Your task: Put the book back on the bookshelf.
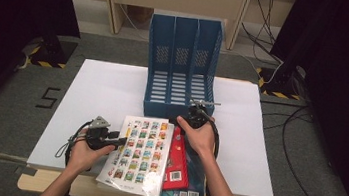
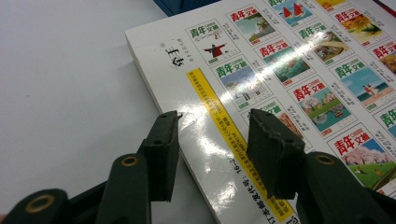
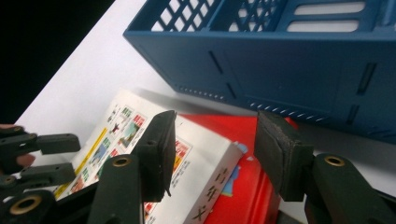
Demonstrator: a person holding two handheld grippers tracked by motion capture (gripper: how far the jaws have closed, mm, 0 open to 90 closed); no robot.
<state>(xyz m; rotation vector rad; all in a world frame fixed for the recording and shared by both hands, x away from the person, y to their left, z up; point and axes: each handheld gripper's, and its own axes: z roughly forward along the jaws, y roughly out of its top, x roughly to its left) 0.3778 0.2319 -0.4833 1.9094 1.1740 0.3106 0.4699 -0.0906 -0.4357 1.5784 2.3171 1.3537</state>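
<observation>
Straddling the spine edge of the white magazine (image 2: pixel 261 84), the left gripper (image 2: pixel 215 154) has its jaws apart, one over the bare table (image 1: pixel 98 88), one over the cover, pads not yet pressing. That magazine tops a stack at six o'clock from the blue file rack (image 1: pixel 182 68), lying on a red book (image 1: pixel 178 164). At about one o'clock from the stack, the right gripper (image 3: pixel 215 154) hangs spread wide over the magazine's far corner, gripping nothing. My worry: the glossy cover slips if the left pads pinch only the top sheets, fanning the pages, or the lift drags the red book along
</observation>
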